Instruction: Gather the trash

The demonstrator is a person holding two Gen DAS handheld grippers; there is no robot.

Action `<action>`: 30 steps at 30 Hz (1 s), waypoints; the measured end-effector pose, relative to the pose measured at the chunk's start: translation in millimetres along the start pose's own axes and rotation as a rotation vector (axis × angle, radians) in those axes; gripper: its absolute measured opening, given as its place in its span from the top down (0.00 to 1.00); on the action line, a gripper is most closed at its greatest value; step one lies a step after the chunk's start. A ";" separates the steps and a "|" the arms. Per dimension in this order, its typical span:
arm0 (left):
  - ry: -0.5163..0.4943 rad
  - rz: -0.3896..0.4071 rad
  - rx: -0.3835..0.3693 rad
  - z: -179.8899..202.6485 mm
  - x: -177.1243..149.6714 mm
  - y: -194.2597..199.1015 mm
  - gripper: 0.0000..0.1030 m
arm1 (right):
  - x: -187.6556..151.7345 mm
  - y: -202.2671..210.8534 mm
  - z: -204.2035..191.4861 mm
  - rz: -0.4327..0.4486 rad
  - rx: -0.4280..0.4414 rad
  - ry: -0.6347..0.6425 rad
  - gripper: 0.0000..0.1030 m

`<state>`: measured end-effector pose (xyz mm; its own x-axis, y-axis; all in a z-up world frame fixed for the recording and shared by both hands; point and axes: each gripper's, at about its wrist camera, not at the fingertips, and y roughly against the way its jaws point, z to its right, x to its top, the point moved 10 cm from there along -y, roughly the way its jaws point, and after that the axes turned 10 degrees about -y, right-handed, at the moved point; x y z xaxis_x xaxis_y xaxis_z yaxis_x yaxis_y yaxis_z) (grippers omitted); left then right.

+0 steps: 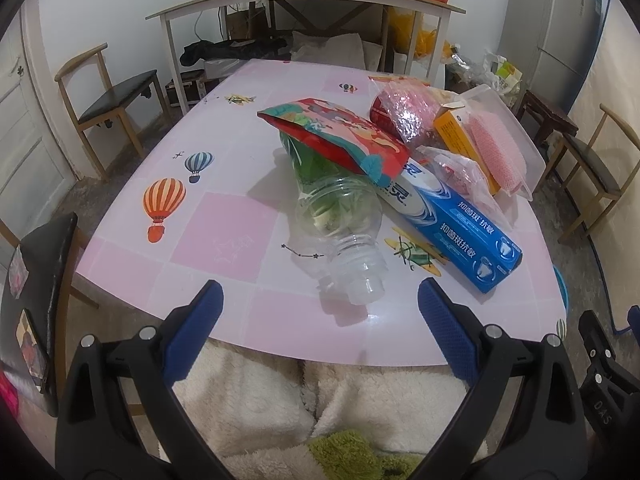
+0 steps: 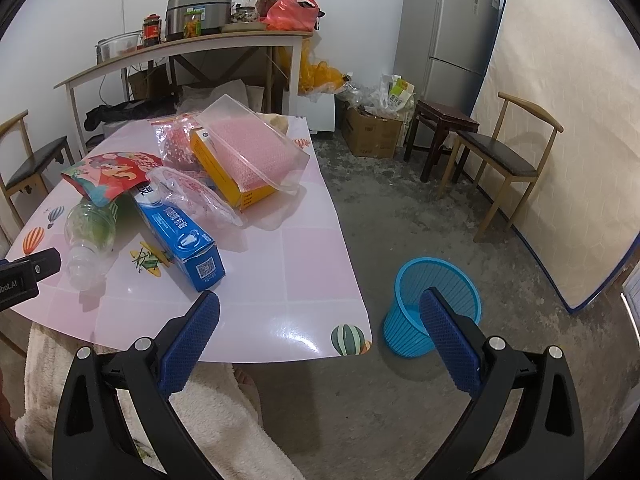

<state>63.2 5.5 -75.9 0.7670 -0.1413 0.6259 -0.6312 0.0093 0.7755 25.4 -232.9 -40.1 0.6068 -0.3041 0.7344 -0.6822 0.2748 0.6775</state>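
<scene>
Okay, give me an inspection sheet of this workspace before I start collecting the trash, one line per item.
Surface: pink patterned table, near edge bare.
Job's things: empty plastic bottle lying on its side, red snack bag resting on it, blue toothpaste box, orange box, clear plastic tray, crumpled clear wrappers; blue basket on the floor right of the table.
Clutter: nothing seen beyond the trash pile.
Grippers: left hand-held gripper open, empty; right hand-held gripper open, empty.
Cables: one hangs down the wall behind the side table.
Surroundings: fridge, mattress, chairs.
</scene>
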 end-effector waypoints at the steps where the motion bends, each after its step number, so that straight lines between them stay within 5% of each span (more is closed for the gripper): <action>1: 0.000 0.001 0.000 -0.2 0.1 0.3 0.09 | 0.6 0.2 0.3 0.001 0.000 0.000 0.05; 30: 0.015 -0.012 0.000 -5.5 1.3 -4.4 0.09 | -0.3 1.3 -4.1 -0.003 0.003 0.019 0.05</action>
<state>67.7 10.7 -78.0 0.7759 -0.1268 0.6180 -0.6223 0.0076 0.7828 26.0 -228.7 -39.3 0.6164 -0.2880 0.7329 -0.6814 0.2714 0.6798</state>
